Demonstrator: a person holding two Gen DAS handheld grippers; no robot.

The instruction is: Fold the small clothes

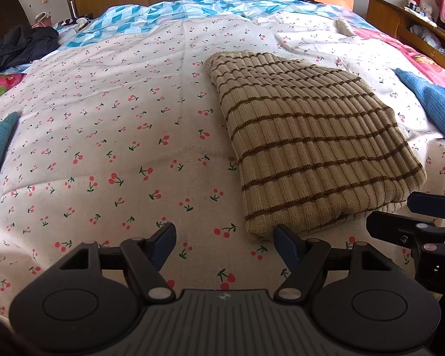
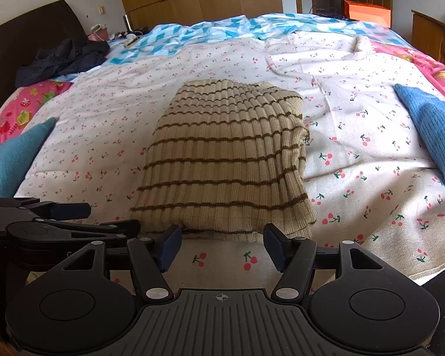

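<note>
A beige ribbed sweater with brown stripes (image 1: 305,148) lies folded on the cherry-print bedspread (image 1: 103,136); it also shows in the right wrist view (image 2: 225,160). My left gripper (image 1: 225,238) is open and empty, just left of the sweater's near corner. My right gripper (image 2: 222,246) is open and empty, just short of the sweater's near edge. The right gripper also shows at the right edge of the left wrist view (image 1: 424,216), and the left gripper at the left of the right wrist view (image 2: 74,216).
A blue knit garment (image 2: 433,130) lies at the right and a teal one (image 2: 12,160) at the left. A dark jacket (image 2: 59,59) lies at the far left by the headboard. A wooden cabinet (image 1: 400,20) stands at the right, wardrobes behind.
</note>
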